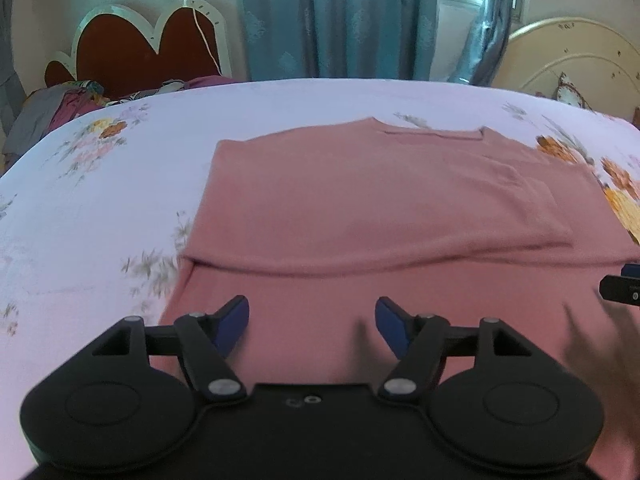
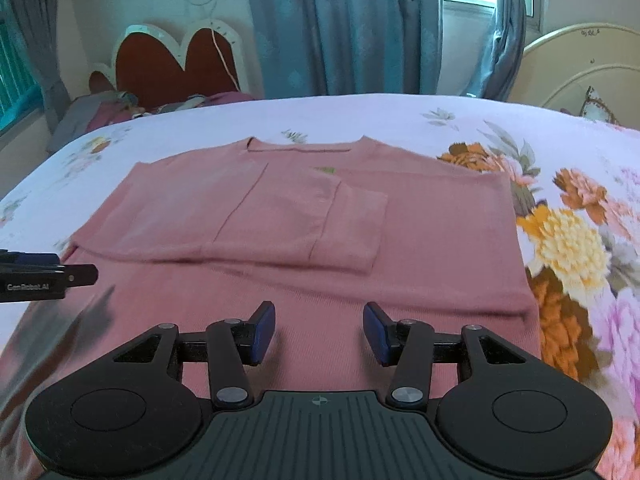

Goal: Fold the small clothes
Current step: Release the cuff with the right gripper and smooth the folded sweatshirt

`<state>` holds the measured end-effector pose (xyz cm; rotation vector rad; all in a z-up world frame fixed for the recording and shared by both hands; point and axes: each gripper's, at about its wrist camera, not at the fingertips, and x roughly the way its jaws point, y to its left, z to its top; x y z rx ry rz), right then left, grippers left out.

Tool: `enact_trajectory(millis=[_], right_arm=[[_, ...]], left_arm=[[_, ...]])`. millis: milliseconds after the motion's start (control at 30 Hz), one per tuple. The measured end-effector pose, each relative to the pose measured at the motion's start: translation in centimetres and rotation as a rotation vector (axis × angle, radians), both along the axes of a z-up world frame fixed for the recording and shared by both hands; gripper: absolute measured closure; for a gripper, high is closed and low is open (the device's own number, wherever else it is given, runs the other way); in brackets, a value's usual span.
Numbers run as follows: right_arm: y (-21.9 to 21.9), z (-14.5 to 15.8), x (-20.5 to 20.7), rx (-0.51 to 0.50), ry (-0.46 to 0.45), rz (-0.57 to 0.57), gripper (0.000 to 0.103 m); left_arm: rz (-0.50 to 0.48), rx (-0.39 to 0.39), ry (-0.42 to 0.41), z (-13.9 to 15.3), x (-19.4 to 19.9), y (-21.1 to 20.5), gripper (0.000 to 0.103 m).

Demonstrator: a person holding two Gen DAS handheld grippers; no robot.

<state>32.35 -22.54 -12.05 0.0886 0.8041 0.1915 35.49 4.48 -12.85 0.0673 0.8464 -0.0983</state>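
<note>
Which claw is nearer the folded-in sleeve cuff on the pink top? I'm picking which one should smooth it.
Right. The right claw sits almost straight below the sleeve cuff; the left claw is off toward the pink top's other side.

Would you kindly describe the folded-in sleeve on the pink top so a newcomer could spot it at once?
Start at the bed with the floral sheet, where a pink top lies flat. On its middle sits the folded-in sleeve, a narrow flap ending in a cuff below a small green label, the rightmost of the flaps folded there.
</note>
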Motion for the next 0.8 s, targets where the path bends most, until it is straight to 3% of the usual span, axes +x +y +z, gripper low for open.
enact_trajectory(millis=[167,333,800], right_arm=[[-0.1,0.5,-3.9,0.005,0.003,-0.024,0.054],[0.3,1.1,-7.9,-0.008,-0.014,-0.088,0.054],[1.1,0.9,-17.4,-0.044,0.046,-0.224,0.054]], left_arm=[[-0.027,0.020,-0.009,0.7,-2.6,0.1,0.026],[-0.070,-0.015,-0.016,0.9,-5.6,1.2,0.022],[-0.098,-0.063,0.024,-0.5,-13.7,7.8,0.022]])
